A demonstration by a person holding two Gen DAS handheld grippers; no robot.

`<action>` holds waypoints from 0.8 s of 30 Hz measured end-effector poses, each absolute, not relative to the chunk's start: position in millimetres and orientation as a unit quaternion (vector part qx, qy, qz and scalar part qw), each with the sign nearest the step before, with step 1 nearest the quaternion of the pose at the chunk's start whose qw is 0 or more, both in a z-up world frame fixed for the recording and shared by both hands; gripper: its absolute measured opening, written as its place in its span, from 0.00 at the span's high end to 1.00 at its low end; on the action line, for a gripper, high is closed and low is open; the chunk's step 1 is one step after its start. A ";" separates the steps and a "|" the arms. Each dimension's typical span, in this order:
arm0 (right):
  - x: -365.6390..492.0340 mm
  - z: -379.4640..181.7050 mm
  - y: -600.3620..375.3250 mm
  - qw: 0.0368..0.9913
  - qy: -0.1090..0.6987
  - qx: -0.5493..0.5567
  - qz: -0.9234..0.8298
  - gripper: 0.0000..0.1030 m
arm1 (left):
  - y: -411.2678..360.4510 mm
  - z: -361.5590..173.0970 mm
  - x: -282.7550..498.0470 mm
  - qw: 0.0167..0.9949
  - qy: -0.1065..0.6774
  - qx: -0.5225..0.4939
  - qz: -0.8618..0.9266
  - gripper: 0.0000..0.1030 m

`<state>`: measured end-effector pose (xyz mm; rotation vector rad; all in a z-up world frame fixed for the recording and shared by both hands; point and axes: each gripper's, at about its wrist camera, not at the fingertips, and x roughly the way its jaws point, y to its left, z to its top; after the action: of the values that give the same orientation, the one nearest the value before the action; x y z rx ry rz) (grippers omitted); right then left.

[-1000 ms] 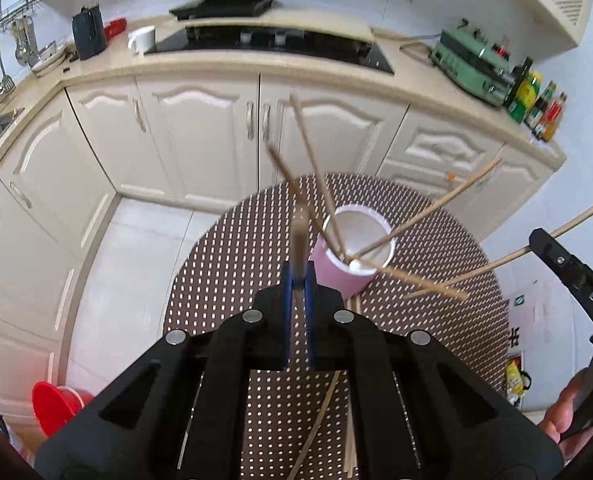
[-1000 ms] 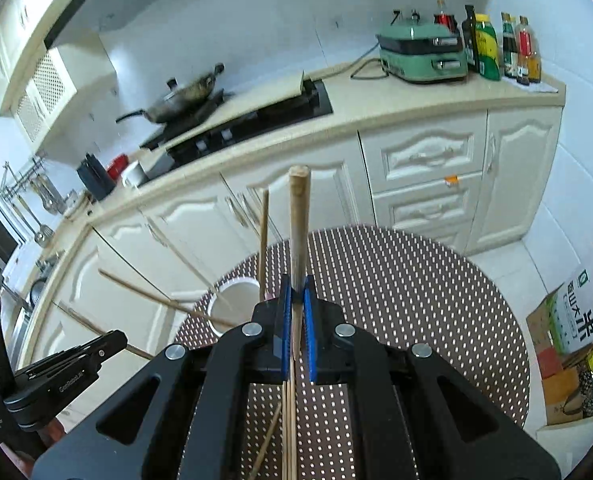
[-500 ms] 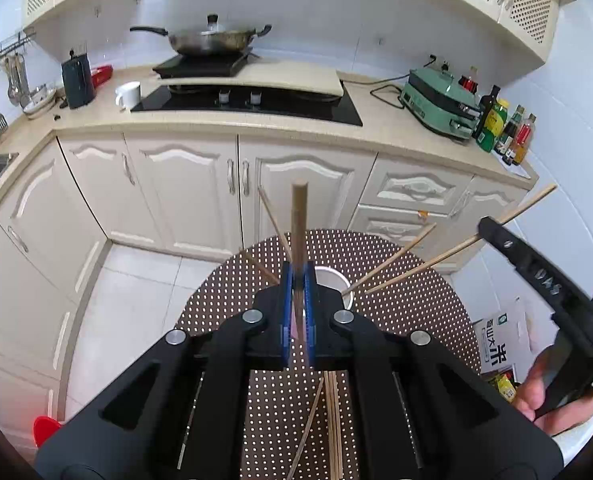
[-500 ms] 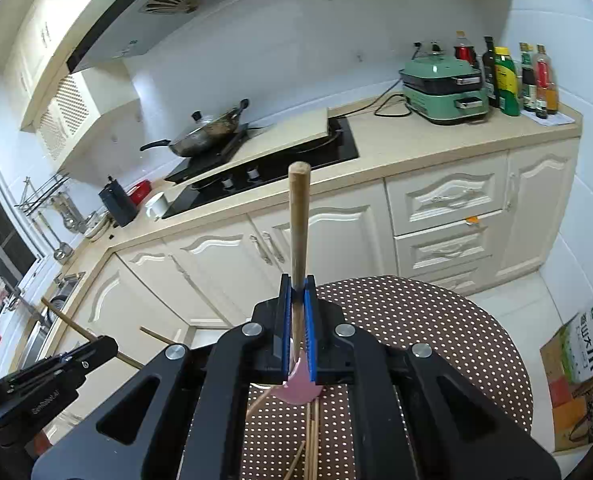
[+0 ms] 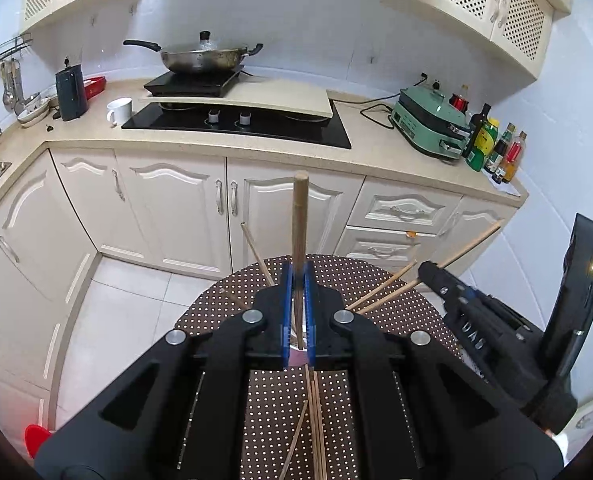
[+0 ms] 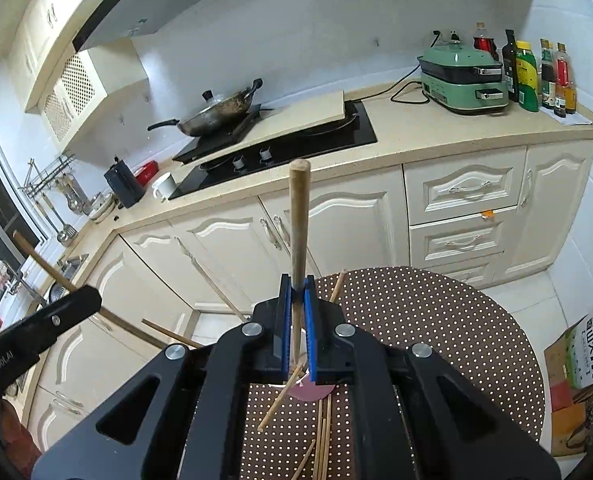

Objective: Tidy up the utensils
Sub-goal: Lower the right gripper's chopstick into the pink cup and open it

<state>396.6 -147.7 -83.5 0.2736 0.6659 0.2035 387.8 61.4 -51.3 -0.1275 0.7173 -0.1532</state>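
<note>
My left gripper (image 5: 298, 276) is shut on a wooden chopstick (image 5: 299, 216) that points up past the blue pads. My right gripper (image 6: 298, 284) is shut on another chopstick (image 6: 298, 220) the same way. Both hang over a pink cup (image 6: 312, 390), which is mostly hidden behind the fingers; a sliver of the cup (image 5: 298, 358) shows in the left wrist view. Several chopsticks (image 5: 252, 248) lean out of it. Loose chopsticks (image 6: 322, 432) lie on the dotted round table (image 6: 436, 320) near me. Each view shows the other gripper (image 5: 432, 270) at its side.
Cream kitchen cabinets (image 5: 168, 208) and a counter with a hob (image 5: 236, 124), a wok (image 5: 200, 56), a green appliance (image 5: 432, 128) and bottles (image 5: 492, 148) stand beyond the table. A cardboard box (image 6: 580, 364) sits on the floor at the right.
Both grippers have risen with their chopsticks and tilted up. The pink cup, plainly seen ahead of the left gripper before, is now mostly hidden behind the fingers.
</note>
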 end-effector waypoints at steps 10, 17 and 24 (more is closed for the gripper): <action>409.7 -107.8 -137.9 0.919 0.362 0.122 0.098 0.95 | 52.8 -71.4 410.7 0.923 0.370 -0.062 -0.083 0.94; 420.8 -125.4 -134.5 0.908 0.389 0.125 0.093 0.95 | 50.2 -96.6 426.5 0.913 0.395 -0.060 -0.080 0.94; 430.4 -143.0 -133.1 0.892 0.422 0.133 0.098 0.92 | 47.2 -132.2 439.8 0.897 0.433 -0.046 -0.075 0.94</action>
<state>430.4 -133.1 -143.0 0.2757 0.8752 0.2044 439.8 47.2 -132.2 -0.0948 0.8964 -0.1563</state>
